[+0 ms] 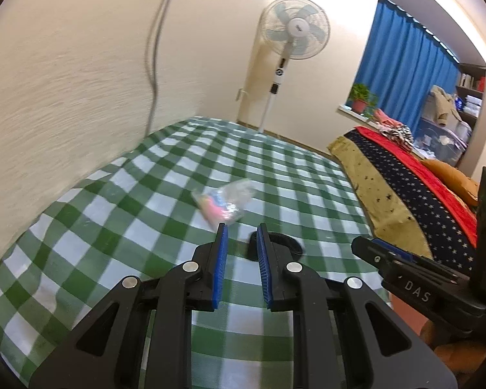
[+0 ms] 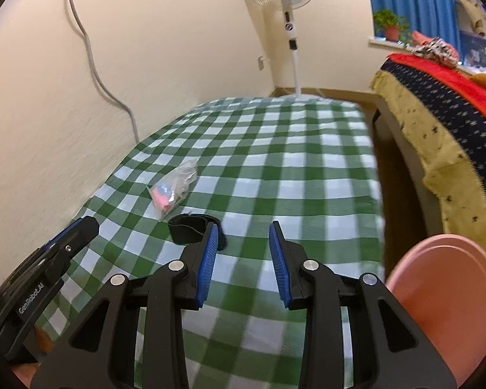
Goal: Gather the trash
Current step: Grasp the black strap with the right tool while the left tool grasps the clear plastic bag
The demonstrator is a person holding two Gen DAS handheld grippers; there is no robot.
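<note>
A clear plastic bag [image 1: 223,202] with pink and blue contents is seen lying on a worktop covered by a green-and-white checked cloth [image 1: 291,175], toward the wall-side edge and well short of the far end. A black band coiled into a ring [image 2: 191,231] is laid just beside it, on the near side; the two appear almost touching.

The left gripper [image 1: 241,231] is held low over the cloth with its blue-padded jaws parted by a narrow gap and nothing between them; the bag is framed just beyond the tips. The right gripper [image 2: 243,230] is held with its jaws set wider apart, also empty, the ring being partly hidden behind its left finger.

Only in the right wrist view is a pink round bin [image 2: 447,304] shown, at the near right corner past the worktop's edge. The cable [image 2: 94,64] running down the cream wall is rendered sharply there, but blurred in the left wrist view. In the left wrist view alone, shelves [image 1: 471,87] and a clear storage box [image 1: 444,139] are seen past the blue curtain [image 1: 408,64]. A pedestal fan [image 1: 293,32], a potted plant [image 1: 361,97] on the sill and a bed [image 1: 405,201] with starred and red covers are seen in both.
</note>
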